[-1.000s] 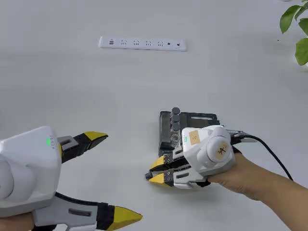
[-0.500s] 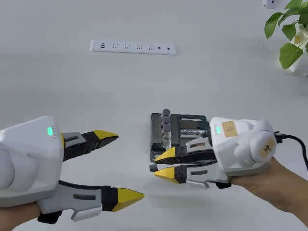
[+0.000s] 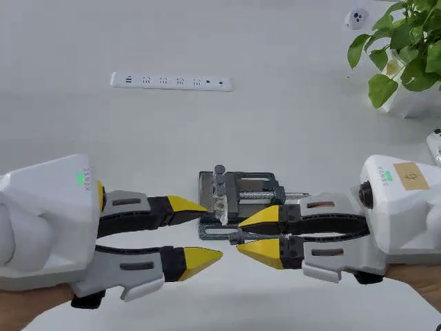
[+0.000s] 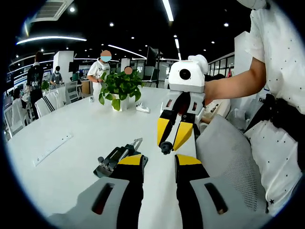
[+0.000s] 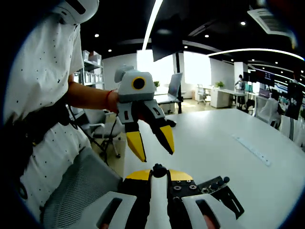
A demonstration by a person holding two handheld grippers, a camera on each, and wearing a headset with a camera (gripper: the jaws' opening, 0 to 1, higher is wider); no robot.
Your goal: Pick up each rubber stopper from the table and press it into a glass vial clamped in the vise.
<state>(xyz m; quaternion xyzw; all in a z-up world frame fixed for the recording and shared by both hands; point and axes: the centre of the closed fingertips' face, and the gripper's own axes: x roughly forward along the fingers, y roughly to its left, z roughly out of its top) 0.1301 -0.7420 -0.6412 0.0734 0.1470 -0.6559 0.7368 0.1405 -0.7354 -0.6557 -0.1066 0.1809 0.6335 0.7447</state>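
A small dark rubber stopper (image 3: 234, 238) is pinched at the tips of my right gripper (image 3: 242, 236), which is held level just in front of the black vise (image 3: 253, 187). Glass vials (image 3: 220, 200) stand clamped in the vise, and dark stoppers (image 3: 219, 172) cap them. My left gripper (image 3: 207, 231) is open and points at the right one, tip to tip. The left gripper view shows my own open jaws, the right gripper (image 4: 172, 139) with the stopper (image 4: 166, 148), and the vise (image 4: 116, 159). In the right gripper view the stopper (image 5: 159, 170) sits between my jaws, with the open left gripper (image 5: 151, 142) beyond.
A white power strip (image 3: 171, 81) lies at the back of the white table (image 3: 103, 131). A potted plant (image 3: 403, 58) stands at the back right, with a small white device (image 3: 356, 17) near it. A grey mesh chair (image 4: 228, 152) is by the table's near edge.
The right gripper, still shut on the stopper, has swung out to the right and turned level. The left gripper has moved in toward the vise, so the two now face each other.
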